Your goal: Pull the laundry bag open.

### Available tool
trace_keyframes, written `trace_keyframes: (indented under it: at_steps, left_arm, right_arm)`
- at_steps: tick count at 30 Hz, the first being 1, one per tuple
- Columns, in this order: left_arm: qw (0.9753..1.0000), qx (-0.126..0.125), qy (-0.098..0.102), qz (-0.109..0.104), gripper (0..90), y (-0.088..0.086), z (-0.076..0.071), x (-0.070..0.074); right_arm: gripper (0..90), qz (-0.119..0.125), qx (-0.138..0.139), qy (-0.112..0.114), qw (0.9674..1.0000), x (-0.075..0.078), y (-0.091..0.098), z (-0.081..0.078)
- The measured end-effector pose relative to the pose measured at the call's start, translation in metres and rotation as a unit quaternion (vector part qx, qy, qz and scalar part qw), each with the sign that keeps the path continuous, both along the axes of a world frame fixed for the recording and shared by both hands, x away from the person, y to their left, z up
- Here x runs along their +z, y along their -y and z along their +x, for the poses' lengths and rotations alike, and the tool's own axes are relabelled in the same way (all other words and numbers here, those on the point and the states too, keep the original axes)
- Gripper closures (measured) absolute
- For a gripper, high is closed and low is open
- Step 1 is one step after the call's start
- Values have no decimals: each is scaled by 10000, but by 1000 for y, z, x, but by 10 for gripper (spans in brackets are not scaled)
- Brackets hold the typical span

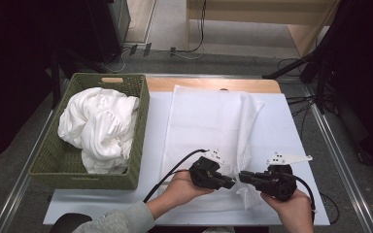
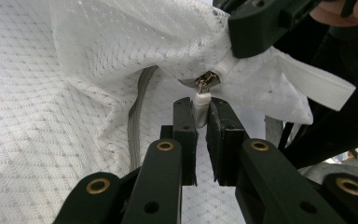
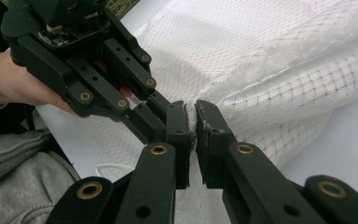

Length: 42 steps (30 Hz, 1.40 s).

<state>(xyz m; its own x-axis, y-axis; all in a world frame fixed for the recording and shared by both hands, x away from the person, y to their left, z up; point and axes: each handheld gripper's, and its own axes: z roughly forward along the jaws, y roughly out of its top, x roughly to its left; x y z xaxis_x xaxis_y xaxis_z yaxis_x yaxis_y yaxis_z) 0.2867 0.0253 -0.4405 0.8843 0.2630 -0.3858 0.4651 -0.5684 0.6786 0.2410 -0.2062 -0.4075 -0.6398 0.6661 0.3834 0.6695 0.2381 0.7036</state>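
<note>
left gripper view: left gripper (image 2: 202, 109) pinches the zipper pull (image 2: 201, 99); right gripper (image 3: 192, 120) clamps the mesh bag (image 3: 270, 60) (corner).

The high view is evenly lit from above on the table (image 1: 281, 131), and the white mesh bag (image 1: 209, 121) and the white cloth (image 1: 99, 128) in the basket come out so bright that their folds lose detail. Both upper corners fall into near black. The picture is slightly soft and grainy.

In the left gripper view the jaws closest to the lens are a little blurred, while the zipper pull (image 2: 201, 99) just past the left gripper (image 2: 201, 109) is sharp. A soft shadow lies under the lifted fabric.

In the right gripper view the mesh beyond the right gripper (image 3: 195, 122) is crisp, with mild glare.
</note>
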Motion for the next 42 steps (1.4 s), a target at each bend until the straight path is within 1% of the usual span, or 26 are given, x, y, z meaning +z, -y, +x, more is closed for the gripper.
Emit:
trace_keyframes:
  at_steps: [2,4,7,8,9,10,12,13,15,17,20,22,25,27,31,36,38,41,42]
  left_arm:
    - [10000,15,-3,-3,832,0,0,0]
    - [10000,-22,-5,8,833,0,0,-1]
    - [9999,-101,5,109,835,0,0,0]
    - [9997,-147,62,189,835,0,-1,0]
    - [9996,-163,95,224,835,0,-1,0]
    - [9994,-192,115,282,836,1,-1,1]
    - [9991,-184,179,327,836,1,-1,0]
    - [9989,-150,221,383,836,1,0,-1]
    - [9987,-111,228,438,837,0,2,-3]
    - [9990,-57,176,414,836,-1,4,-4]
    - [9988,-50,218,433,836,-3,6,-2]
    - [9991,20,161,381,835,-4,7,-3]
    - [9991,15,157,406,835,-5,8,-3]
    - [9992,8,159,379,835,-6,9,-3]
    - [9990,60,150,407,835,-7,10,-3]
    - [9991,88,133,395,835,-9,12,-3]
    - [9989,87,140,435,835,-10,12,-2]
    - [9990,96,122,415,835,-10,13,-3]
    - [9989,123,117,438,835,-10,13,-3]
  right_arm:
    - [852,-12,-24,-27,10000,0,1,0]
    - [853,-33,-12,-28,10000,0,2,0]
    - [853,-103,-20,-32,9999,0,2,0]
    - [854,-171,-4,-33,9998,0,2,0]
    - [854,-230,6,-54,9997,-1,2,-1]
    - [855,-248,29,-75,9997,-2,2,-1]
    - [857,-254,29,-96,9996,-3,1,-1]
    - [858,-230,19,-113,9997,-2,2,-1]
    - [858,-178,-29,-136,9997,-2,4,-1]
    - [859,-133,-65,-133,9998,-1,8,-1]
    - [858,-87,-117,-147,9998,0,13,-2]
    - [858,-72,-183,-119,9997,0,17,-2]
    - [858,-61,-244,-137,9996,-1,24,-2]
    - [858,-61,-305,-163,9994,-1,27,-2]
    - [858,-64,-390,-145,9991,-1,33,-2]
    - [860,-32,-460,-183,9988,-2,39,-2]
    - [865,-18,-490,-198,9986,-2,41,-1]
    - [873,1,-513,-207,9985,-2,43,-1]
    - [873,4,-515,-228,9984,-2,43,-1]
